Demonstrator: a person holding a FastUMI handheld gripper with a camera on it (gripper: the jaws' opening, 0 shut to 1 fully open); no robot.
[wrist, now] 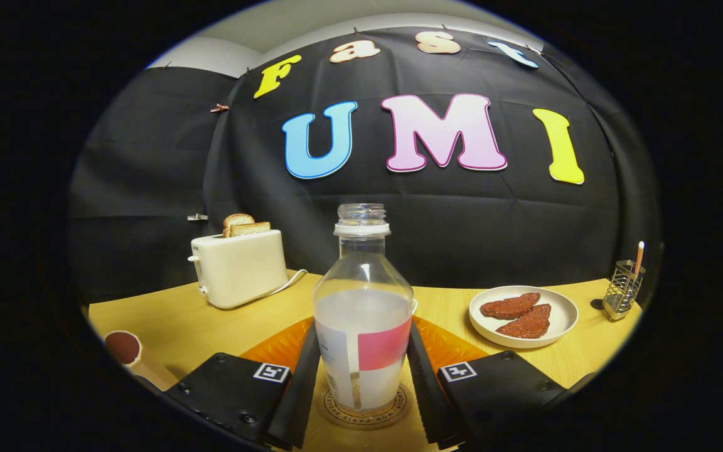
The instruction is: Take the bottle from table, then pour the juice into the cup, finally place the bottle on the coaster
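Bottle [363, 314] — clear, round, uncapped — upright on round coaster [366, 411]; gripper [361, 383] fingers flank it, contact unclear.

I am counting one clear plastic bottle [363, 314] of pale juice, capless, standing on one round coaster [366, 411]. I am seeing one cream toaster [239, 268] holding two toast slices [245, 225], one white round plate [523, 316] carrying two reddish-brown patties [520, 314], one wire metal holder [624, 289], one orange mat [280, 345], and my gripper's [363, 383] two fingers [300, 389] flanking the bottle.
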